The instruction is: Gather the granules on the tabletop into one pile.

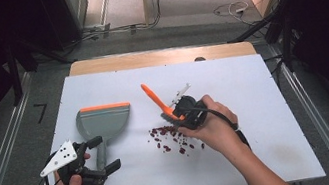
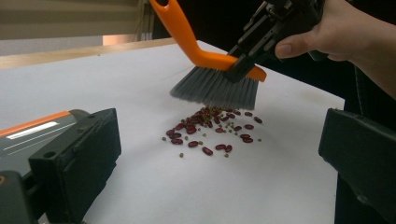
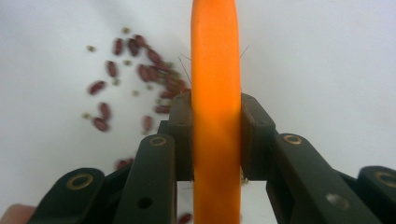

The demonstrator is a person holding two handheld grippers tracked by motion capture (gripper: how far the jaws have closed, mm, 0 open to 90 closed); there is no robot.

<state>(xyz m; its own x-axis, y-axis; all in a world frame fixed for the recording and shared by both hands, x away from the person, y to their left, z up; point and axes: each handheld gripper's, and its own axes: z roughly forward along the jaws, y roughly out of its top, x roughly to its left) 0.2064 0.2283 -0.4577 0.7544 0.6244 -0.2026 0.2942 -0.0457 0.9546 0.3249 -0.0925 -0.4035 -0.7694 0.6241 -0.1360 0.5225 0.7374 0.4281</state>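
One orange brush (image 1: 160,104) with grey bristles, one grey dustpan (image 1: 103,123), many red beans (image 1: 173,139). The right gripper (image 3: 216,135) squeezes the brush; the left gripper (image 1: 98,157) is wide, around the dustpan's handle.

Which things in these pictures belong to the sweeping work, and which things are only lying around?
Belonging to the work:
- orange-handled brush with grey bristles, held by the right gripper
- scattered dark red beans
- grey plastic dustpan with orange edge, beside the left gripper
- white tabletop

Only lying around:
- white cables on the floor beyond the table
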